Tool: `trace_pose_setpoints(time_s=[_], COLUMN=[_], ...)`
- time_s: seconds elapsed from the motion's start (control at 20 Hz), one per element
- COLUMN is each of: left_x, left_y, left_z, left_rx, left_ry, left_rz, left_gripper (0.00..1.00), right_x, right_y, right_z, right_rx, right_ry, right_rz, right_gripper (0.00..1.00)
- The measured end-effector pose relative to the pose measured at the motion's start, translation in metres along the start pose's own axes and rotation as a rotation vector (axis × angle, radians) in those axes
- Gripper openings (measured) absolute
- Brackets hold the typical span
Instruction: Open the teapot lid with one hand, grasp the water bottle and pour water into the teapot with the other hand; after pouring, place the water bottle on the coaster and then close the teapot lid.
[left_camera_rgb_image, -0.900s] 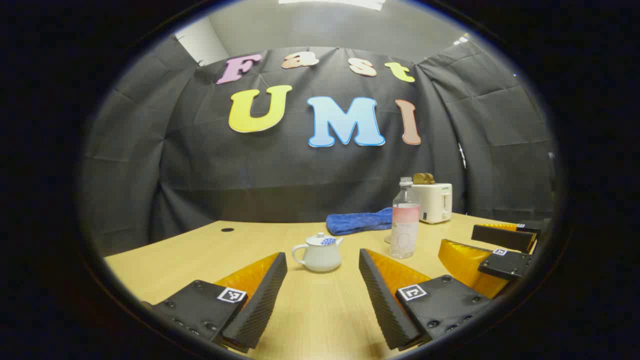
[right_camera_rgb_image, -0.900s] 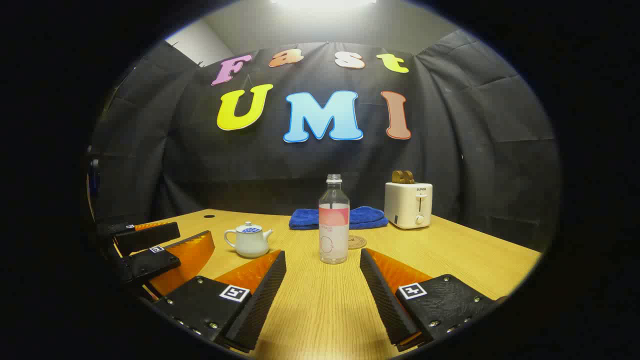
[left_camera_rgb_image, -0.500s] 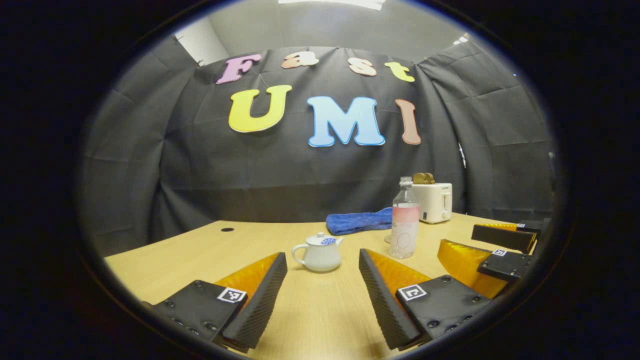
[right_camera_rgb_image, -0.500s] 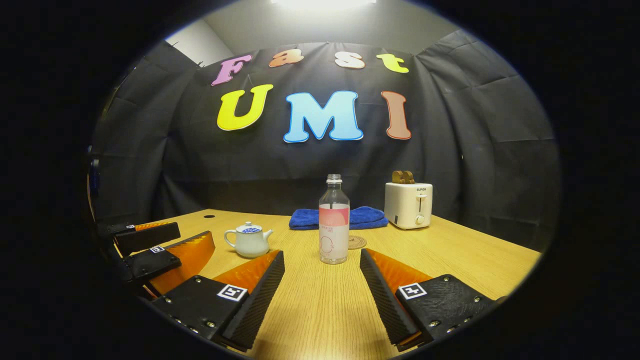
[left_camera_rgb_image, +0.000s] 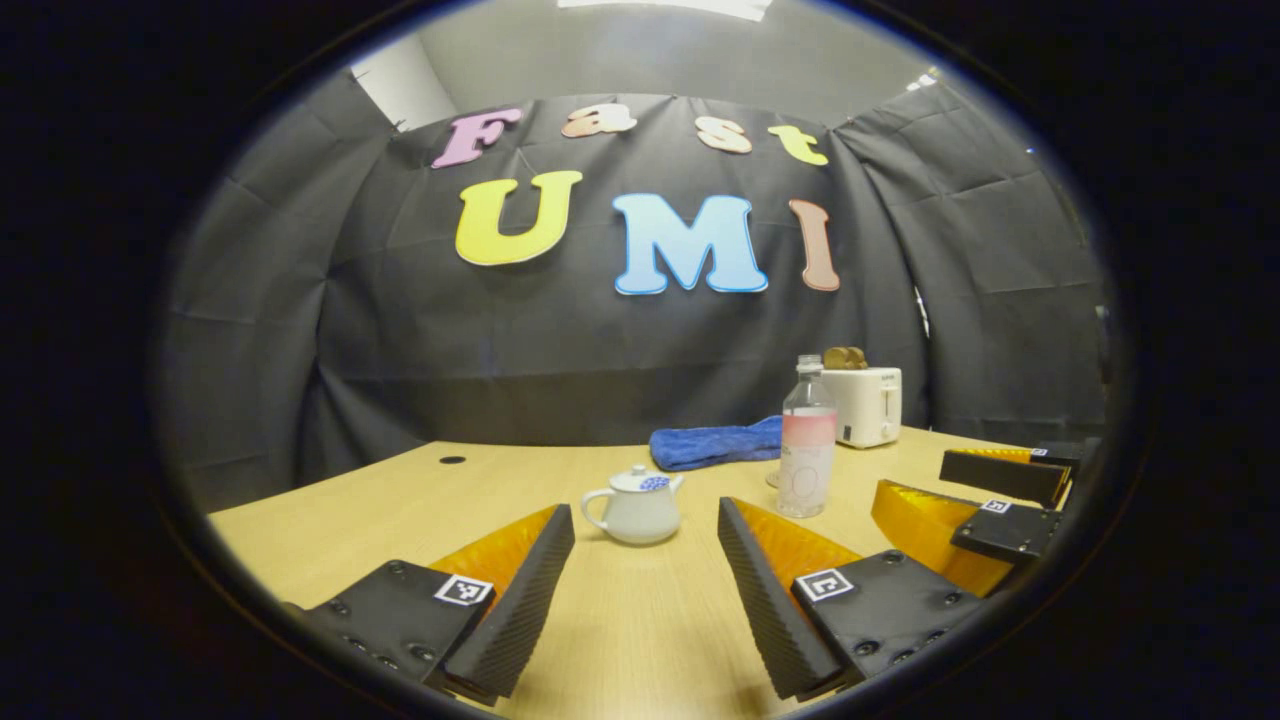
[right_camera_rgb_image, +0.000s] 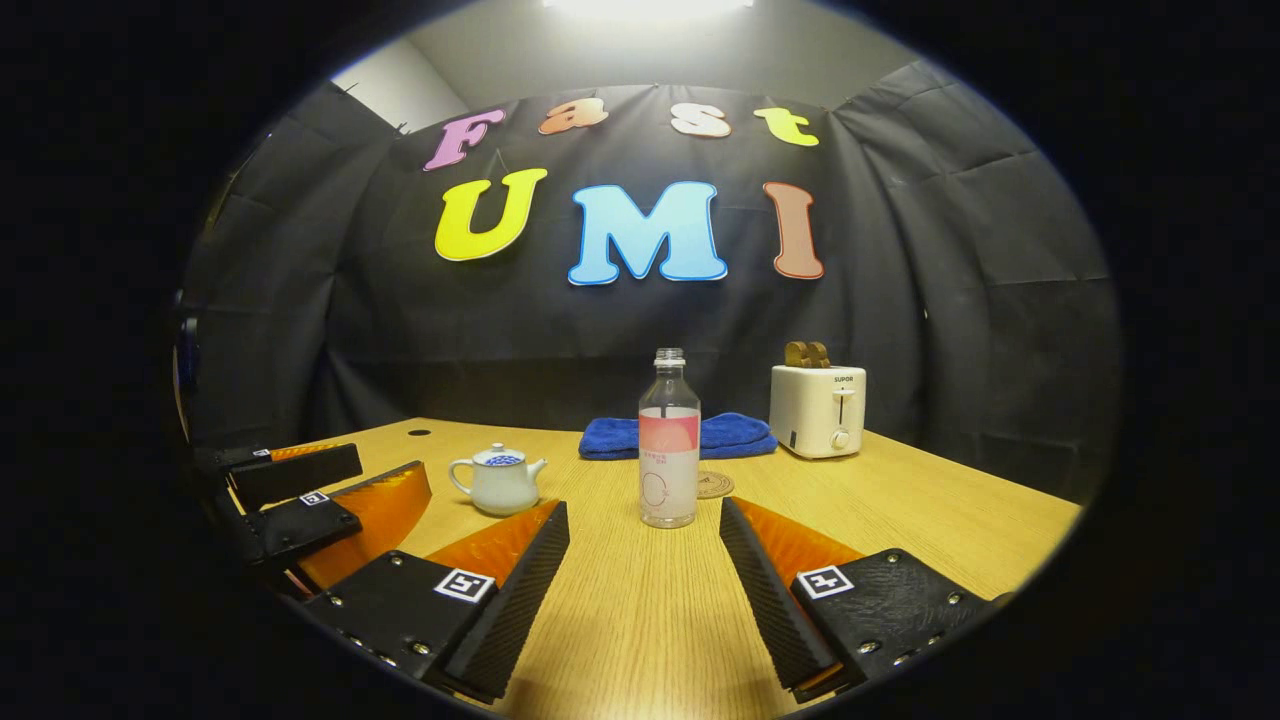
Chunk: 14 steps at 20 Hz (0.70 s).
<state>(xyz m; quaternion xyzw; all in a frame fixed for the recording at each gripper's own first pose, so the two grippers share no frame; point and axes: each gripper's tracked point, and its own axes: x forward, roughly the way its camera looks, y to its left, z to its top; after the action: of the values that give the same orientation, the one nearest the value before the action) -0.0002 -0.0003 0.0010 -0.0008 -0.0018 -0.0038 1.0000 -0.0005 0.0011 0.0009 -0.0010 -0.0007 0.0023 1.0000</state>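
Teapot (left_camera_rgb_image: 634, 509): squat glazed ceramic, domed lid on, loop handle; stands on wood-grain surface (left_camera_rgb_image: 400, 510) just ahead of left hand-held gripper (left_camera_rgb_image: 645, 575), fingers spread, holding nothing. Water bottle (right_camera_rgb_image: 668, 440): clear cylindrical plastic, uncapped, upright, straight ahead of right hand-held gripper (right_camera_rgb_image: 645, 575), also spread, empty. Round coaster (right_camera_rgb_image: 714, 485) just behind bottle, to its right. Folded plush towel (right_camera_rgb_image: 725, 435) farther back; boxy toaster (right_camera_rgb_image: 817, 410) far right.

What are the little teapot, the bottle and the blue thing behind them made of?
Teapot: probably glazed ceramic, glossy white with a blue pattern on its lid.
Water bottle: clear plastic by the look, see-through with a pink label.
Blue cloth: soft fabric, likely a towel, matte and folded.
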Motion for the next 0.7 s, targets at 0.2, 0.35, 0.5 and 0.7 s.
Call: trace_pose_setpoints(time_s=[0.2,0.35,0.5,0.7], left_x=[0.001,0.004,0.018,0.038], left_y=[-0.001,-0.003,-0.01,-0.015], left_z=[0.0,0.001,0.004,-0.005], left_rx=[0.0,0.0,0.001,-0.007], left_ry=[-0.001,-0.004,-0.017,0.001], left_rz=[-0.004,-0.026,-0.047,-0.089], left_gripper=[0.97,0.97,0.97,0.97], right_x=[0.0,0.004,0.015,0.033], right_y=[0.005,0.009,0.01,-0.005], right_z=[0.0,0.001,0.005,0.012], right_rx=[0.0,0.001,0.054,0.028], right_ry=[0.001,0.001,-0.005,0.009], right_rz=[0.031,0.062,0.081,0.028], right_gripper=[0.94,0.94,0.94,0.94])
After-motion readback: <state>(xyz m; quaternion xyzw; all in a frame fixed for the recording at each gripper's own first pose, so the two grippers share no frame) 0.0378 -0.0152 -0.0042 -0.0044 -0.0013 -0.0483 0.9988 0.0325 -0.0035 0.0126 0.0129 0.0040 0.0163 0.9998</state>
